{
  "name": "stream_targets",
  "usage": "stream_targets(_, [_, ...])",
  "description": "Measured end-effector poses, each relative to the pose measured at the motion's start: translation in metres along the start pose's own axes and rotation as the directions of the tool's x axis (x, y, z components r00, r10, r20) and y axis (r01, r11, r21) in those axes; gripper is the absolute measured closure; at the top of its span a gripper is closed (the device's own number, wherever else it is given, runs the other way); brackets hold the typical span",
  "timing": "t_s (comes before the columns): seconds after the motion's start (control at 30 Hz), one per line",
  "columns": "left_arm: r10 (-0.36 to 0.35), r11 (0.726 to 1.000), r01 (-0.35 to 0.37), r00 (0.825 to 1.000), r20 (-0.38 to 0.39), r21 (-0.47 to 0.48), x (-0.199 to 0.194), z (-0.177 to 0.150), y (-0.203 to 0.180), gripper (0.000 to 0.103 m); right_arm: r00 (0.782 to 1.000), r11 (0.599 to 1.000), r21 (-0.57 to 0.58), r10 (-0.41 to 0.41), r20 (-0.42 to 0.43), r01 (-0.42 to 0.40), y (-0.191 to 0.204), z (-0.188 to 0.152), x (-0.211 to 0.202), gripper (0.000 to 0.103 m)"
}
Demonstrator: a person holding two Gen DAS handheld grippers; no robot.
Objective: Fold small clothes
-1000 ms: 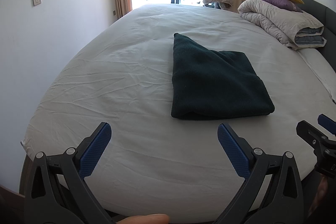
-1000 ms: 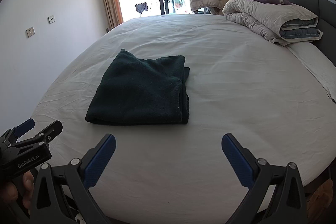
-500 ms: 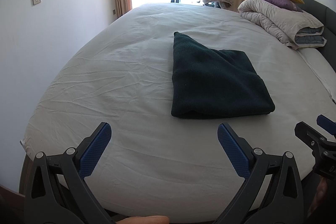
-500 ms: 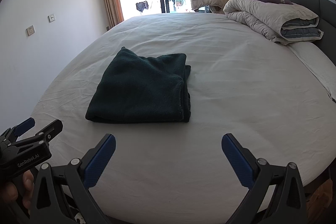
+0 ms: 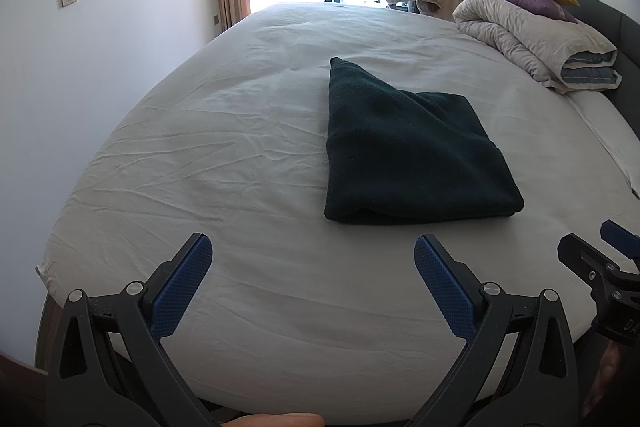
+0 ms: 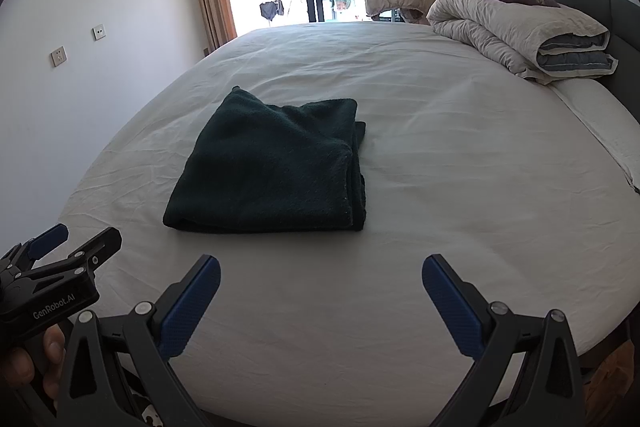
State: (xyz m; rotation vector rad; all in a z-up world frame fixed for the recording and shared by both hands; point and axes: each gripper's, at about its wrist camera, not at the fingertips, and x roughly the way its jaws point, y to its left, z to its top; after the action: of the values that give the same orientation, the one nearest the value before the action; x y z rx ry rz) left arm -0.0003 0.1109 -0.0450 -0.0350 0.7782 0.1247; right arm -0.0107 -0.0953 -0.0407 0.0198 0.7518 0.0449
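Folding appears complete or nearly so: the dark green fleece garment [image 5: 412,147] lies as a compact rectangle on the white fitted bed sheet [image 5: 224,155], at 12 o'clock from the left claw [image 5: 313,259] and at 11 o'clock from the right claw [image 6: 321,279]. Both claws are released, jaws spread wide, grasping nothing, and hover over the near edge of the bed, well apart from the garment.

If a further fold is intended, approach the stacked open edges on the garment's right side, seen at 1 o'clock in the right wrist view, and pinch all layers together; fleece is thick and layers may slip.

Clearances: bare sheet surrounds the garment on all sides. The rolled grey quilt [image 6: 520,31] lies at 2 o'clock, well apart. The bed edge drops away at 9 o'clock.
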Motion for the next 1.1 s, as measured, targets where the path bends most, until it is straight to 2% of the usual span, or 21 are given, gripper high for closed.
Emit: stream_targets(1.1, [-0.001,1.0,0.001,1.0,-0.013,-0.005,0.0016,-0.0006,-0.0004,0.0,1.0,1.0,-0.001,0.001,-0.006,-0.001,0.0008,-0.0033,0.0034,0.0])
